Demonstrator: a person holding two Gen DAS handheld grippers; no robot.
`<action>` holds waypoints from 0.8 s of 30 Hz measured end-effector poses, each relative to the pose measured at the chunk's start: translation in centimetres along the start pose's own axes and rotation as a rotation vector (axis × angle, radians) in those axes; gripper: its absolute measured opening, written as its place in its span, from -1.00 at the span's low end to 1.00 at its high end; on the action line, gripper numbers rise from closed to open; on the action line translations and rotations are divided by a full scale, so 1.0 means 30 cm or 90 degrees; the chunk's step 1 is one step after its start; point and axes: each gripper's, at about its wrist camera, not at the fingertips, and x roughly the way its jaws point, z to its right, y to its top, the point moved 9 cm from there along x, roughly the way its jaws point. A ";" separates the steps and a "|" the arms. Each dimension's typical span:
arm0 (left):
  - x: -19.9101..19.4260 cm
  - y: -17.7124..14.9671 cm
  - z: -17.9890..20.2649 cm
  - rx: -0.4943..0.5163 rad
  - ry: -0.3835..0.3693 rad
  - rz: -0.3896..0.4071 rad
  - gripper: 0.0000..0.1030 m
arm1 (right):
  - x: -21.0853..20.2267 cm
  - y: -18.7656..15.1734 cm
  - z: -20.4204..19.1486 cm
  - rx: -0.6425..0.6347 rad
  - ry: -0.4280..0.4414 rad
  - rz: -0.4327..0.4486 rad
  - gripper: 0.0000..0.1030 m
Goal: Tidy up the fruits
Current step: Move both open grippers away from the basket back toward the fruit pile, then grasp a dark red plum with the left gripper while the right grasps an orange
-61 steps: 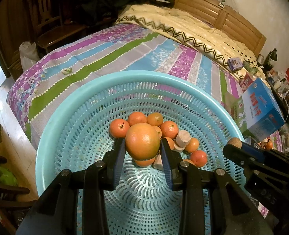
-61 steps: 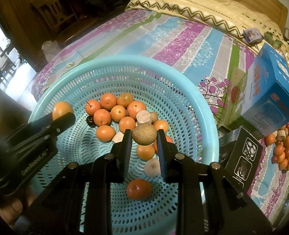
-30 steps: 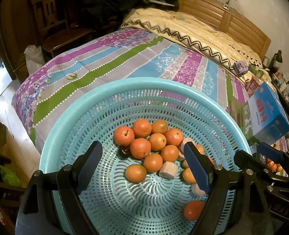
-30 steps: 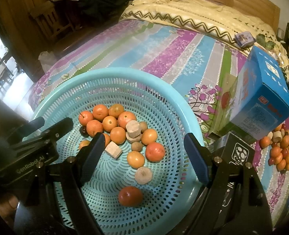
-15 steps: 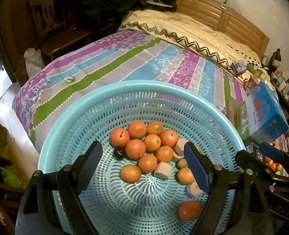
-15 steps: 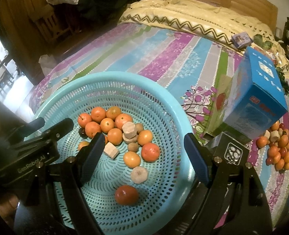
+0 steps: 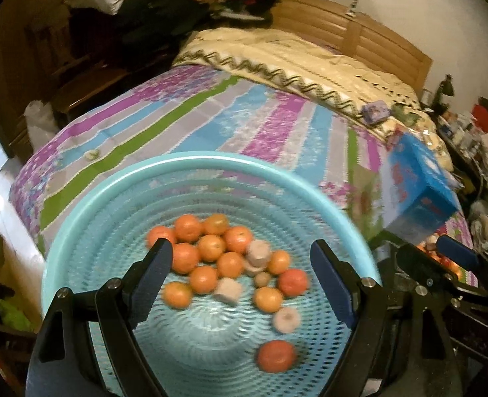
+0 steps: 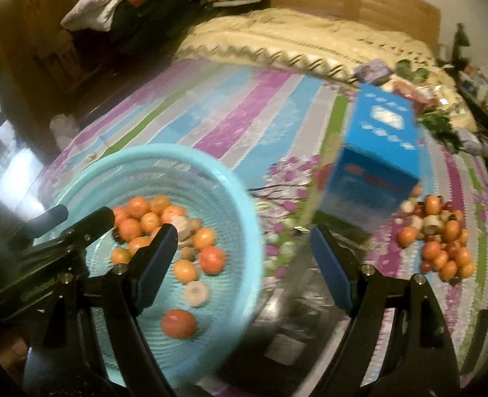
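Fruits [image 7: 230, 258] clustered mid-basket [image 7: 211, 162]; both hand-held grippers spread, empty.

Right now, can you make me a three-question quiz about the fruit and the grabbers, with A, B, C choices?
1. Where is the loose fruit pile?
A. On the bedspread, right of the blue box
B. On the chair
C. On top of the box

2. What colour is the basket?
A. Red
B. Light blue
C. Yellow

3. How are the two grippers?
A. Both open and empty
B. Both holding fruit
C. One holds the box

Answers:
1 A: the right wrist view shows the pile on the bedspread beside the blue box.
2 B: its rim is light blue in both views.
3 A: the left gripper and the right gripper have their jaws wide apart with nothing between them.
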 end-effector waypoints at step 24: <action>0.176 -0.423 1.243 0.279 -0.306 -0.120 0.63 | -0.089 -0.614 1.066 0.244 -0.184 -0.074 0.59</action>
